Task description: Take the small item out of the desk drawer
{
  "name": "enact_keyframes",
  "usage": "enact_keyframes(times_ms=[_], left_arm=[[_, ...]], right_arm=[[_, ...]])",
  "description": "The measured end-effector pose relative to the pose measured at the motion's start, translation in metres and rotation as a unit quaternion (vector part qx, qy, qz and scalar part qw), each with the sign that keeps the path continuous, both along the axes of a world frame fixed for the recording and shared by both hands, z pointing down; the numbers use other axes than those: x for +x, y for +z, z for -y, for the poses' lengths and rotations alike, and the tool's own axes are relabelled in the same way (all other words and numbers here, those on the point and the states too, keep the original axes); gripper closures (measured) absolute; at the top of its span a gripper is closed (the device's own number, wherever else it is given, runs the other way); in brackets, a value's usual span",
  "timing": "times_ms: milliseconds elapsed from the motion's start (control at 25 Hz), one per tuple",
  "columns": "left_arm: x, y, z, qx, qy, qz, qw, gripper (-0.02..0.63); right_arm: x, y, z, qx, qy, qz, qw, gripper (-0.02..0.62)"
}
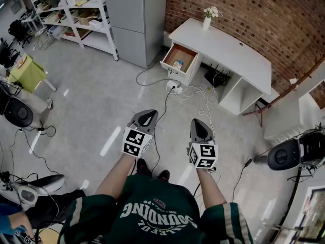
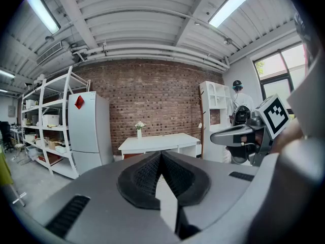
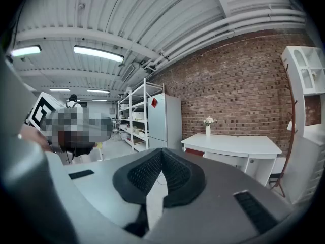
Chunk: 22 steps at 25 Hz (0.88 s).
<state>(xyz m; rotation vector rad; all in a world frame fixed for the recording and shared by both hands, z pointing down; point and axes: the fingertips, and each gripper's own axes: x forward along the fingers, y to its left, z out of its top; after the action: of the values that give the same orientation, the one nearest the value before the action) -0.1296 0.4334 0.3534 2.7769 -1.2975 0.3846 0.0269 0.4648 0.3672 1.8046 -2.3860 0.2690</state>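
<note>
Across the floor [image 1: 96,103], cables [image 1: 195,96] lie between the open drawer [image 1: 179,58] and left gripper [image 1: 149,114] and right gripper [image 1: 198,122], both pressed together.

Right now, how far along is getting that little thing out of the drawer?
Done: the drawer already stands open. In hand: nothing; the left tongs and right tongs are shut, empty, far from the desk. Left: walk up, grasp the small item, lift it out.

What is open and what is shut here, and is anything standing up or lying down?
desk drawer, pulled open.
small item, lying inside the drawer.
left gripper, shut, empty.
right gripper, shut, empty.
vase, upright on the desk.
fridge, doors closed.
</note>
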Motion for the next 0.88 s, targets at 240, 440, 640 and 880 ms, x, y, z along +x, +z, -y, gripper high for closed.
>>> enact_keyframes(times_ms=[240, 440, 640, 880], left_arm=[[0.002, 0.003, 0.001, -0.004, -0.001, -0.001, 1.0, 0.591], [0.006, 0.003, 0.001, -0.006, 0.004, -0.001, 1.0, 0.591], [0.008, 0.002, 0.002, -0.011, 0.006, -0.003, 0.9999, 0.591], [0.013, 0.002, 0.001, -0.015, 0.002, -0.004, 0.9999, 0.591]], right_arm=[[0.002, -0.003, 0.0, 0.014, -0.001, 0.008, 1.0, 0.571], [0.001, -0.001, 0.001, 0.011, -0.01, 0.018, 1.0, 0.571], [0.002, -0.001, 0.002, 0.004, -0.006, 0.01, 1.0, 0.572], [0.004, 0.001, -0.003, -0.004, -0.013, 0.012, 1.0, 0.571]])
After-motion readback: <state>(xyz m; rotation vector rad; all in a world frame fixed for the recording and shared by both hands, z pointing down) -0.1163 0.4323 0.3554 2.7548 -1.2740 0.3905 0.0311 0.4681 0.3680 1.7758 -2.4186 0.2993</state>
